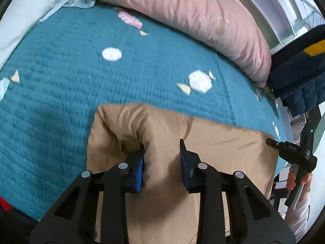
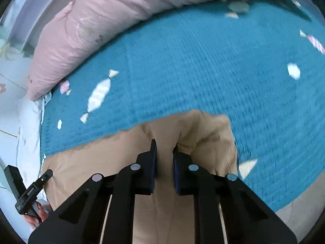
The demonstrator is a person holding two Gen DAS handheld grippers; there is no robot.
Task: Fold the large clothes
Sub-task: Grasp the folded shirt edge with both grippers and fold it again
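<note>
Left gripper (image 1: 162,158) fingers part-open over the tan garment (image 1: 182,142): left pad (image 1: 140,170), blue-faced, pushes into a raised fold of the cloth, right pad stands clear of it with flat cloth showing in the gap, so not pinched, jaws released. Right gripper (image 2: 164,152) fingers stand closer together, narrow gap, a ridge of the same tan garment (image 2: 142,140) rises between the pads (image 2: 176,170); can't tell if they actually press it. Garment lies on the teal knit blanket (image 1: 61,93) at 6 o'clock in both wrist views, folded edge toward 12, its top corners bunched up at each gripper; rest of it runs under the grippers out of frame at the bottom. Blanket has white candy-shaped patches, one at about 1 o'clock of the left gripper (image 1: 200,81). Pink duvet (image 1: 193,10) rolled along the far edge of the blanket, 12 to 2 o'clock in left view, 10 to 12 in right view. Dark navy fabric (image 1: 300,69) at 3 o'clock in left view, just past the duvet end. White bedding (image 1: 24,20) at 10 o'clock there. Right gripper also shows at 4 o'clock in left view with a person's hand (image 1: 298,180) on its handle; left gripper shows at 8 o'clock in right view, hand (image 2: 34,217) below it. Both views motion-blurred.
</note>
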